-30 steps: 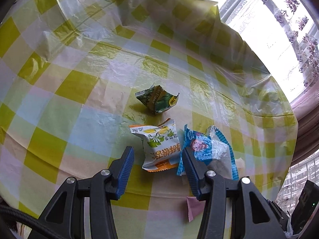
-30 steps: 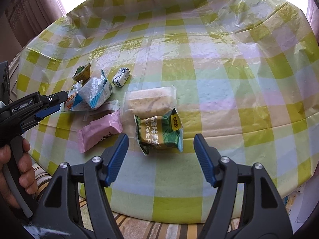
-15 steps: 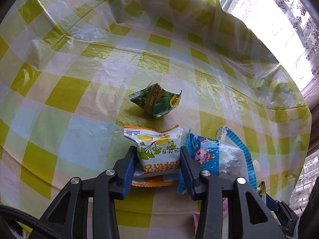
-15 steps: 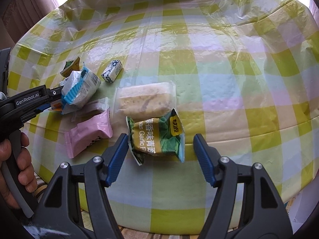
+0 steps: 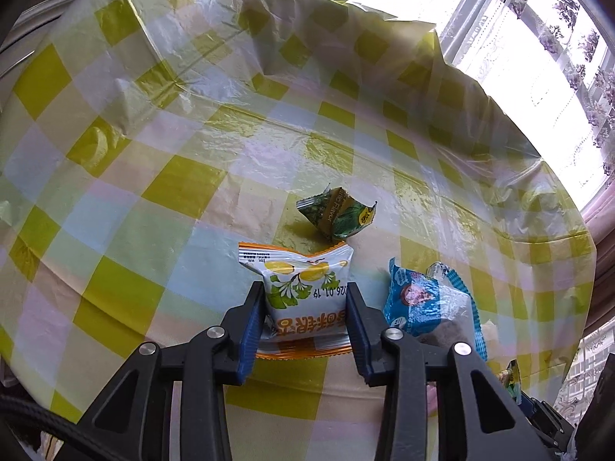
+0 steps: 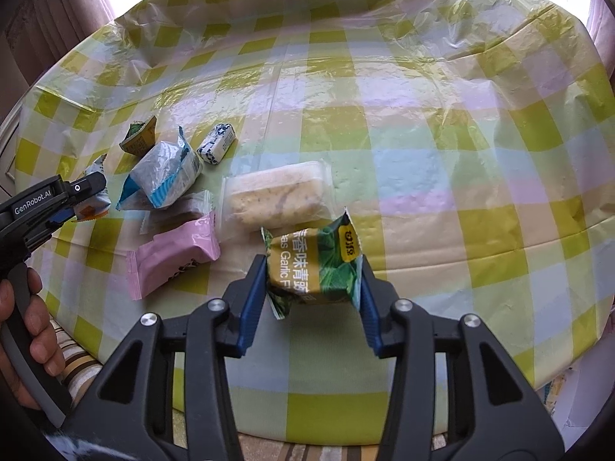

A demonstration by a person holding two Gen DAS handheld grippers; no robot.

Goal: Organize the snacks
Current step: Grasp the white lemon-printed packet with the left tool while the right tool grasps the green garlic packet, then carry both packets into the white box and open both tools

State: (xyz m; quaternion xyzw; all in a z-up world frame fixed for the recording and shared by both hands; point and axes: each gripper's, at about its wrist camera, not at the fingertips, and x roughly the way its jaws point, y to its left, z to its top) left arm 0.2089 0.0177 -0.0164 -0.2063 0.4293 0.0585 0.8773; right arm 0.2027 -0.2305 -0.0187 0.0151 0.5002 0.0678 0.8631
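My left gripper is shut on a white and orange snack packet with yellow fruit printed on it, held just above the checked tablecloth. A small green packet lies beyond it and a blue and clear packet lies to its right. My right gripper is shut on a green garlic-flavour packet near the table's front edge. The left gripper also shows at the left of the right wrist view.
In the right wrist view a clear-wrapped cracker bar, a pink packet, a blue and clear packet, a small white and blue sweet and a small green packet lie left of centre. A bright window is behind the table.
Both grippers have closed: the left on the white and orange packet, the right on the green garlic packet. Both packets now sit between the fingers, slightly lifted.
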